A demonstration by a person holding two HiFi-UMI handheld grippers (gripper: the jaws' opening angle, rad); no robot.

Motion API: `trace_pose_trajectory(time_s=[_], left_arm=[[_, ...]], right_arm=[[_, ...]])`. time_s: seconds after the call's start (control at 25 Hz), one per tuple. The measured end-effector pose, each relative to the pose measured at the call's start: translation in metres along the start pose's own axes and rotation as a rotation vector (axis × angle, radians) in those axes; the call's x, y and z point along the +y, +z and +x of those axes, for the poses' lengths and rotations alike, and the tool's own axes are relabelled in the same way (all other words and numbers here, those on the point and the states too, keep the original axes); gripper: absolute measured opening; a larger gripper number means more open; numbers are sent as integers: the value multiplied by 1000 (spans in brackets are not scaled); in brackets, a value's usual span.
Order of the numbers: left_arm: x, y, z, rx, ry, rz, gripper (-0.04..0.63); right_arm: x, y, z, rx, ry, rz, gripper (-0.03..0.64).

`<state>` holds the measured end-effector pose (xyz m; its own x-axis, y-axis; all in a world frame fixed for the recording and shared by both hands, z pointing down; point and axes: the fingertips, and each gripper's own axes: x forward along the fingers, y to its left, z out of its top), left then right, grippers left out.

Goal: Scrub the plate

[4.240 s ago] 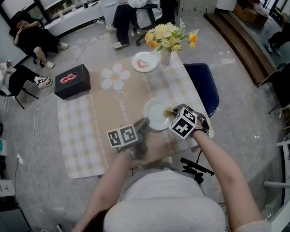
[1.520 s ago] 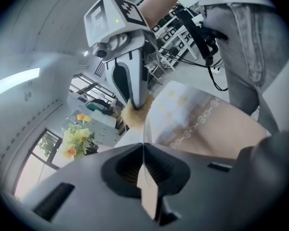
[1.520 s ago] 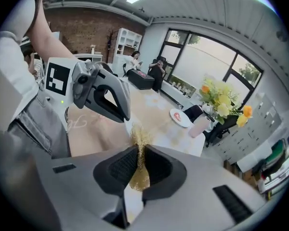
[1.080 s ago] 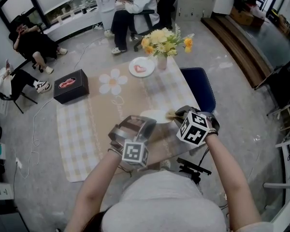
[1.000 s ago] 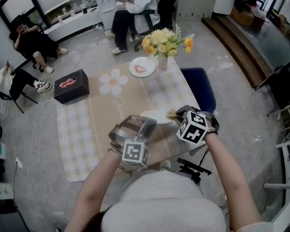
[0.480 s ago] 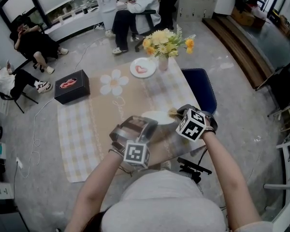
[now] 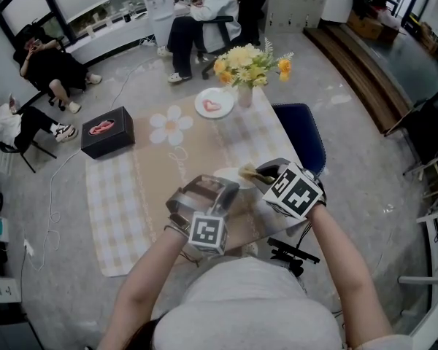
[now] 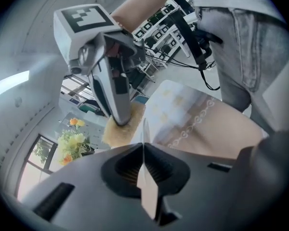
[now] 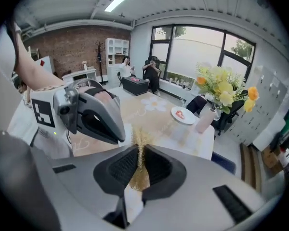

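Note:
My left gripper [image 7: 223, 188] is shut on the rim of the white plate [image 7: 232, 174] and holds it tilted above the table's near edge. In the left gripper view the plate [image 8: 143, 139] shows edge-on between the jaws of the left gripper [image 8: 144, 170]. My right gripper [image 7: 258, 175] is shut on a yellow sponge [image 7: 247, 170], which is pressed to the plate's right side. In the right gripper view the sponge [image 9: 140, 150] sits in the right gripper [image 9: 140, 161], with the left gripper [image 9: 94, 114] just beyond it.
A checked cloth [image 7: 124, 203] covers the table. A small plate with a pink heart [image 7: 214, 103] and a vase of yellow flowers [image 7: 246, 68] stand at the far end, and a black box [image 7: 108, 127] at the far left. A blue chair [image 7: 301, 133] is at the right. People sit beyond.
The plate lay flat on the table four seconds ago and is now held up in my left gripper. In the last half second my right gripper has slid the sponge leftward across the plate.

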<state>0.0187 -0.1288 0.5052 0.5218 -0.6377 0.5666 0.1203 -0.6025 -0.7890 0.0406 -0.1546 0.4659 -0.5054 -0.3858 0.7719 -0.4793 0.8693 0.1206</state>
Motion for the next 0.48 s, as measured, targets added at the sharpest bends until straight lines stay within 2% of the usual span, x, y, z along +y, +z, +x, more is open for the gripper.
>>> trace_pose_trajectory(time_s=[0.2, 0.48], left_arm=[[-4, 0, 2, 3, -25, 13, 18], [-10, 2, 4, 11, -37, 32, 18]], right_arm=[[8, 7, 7, -2, 38, 43, 40], [12, -4, 17, 37, 77, 41, 40]])
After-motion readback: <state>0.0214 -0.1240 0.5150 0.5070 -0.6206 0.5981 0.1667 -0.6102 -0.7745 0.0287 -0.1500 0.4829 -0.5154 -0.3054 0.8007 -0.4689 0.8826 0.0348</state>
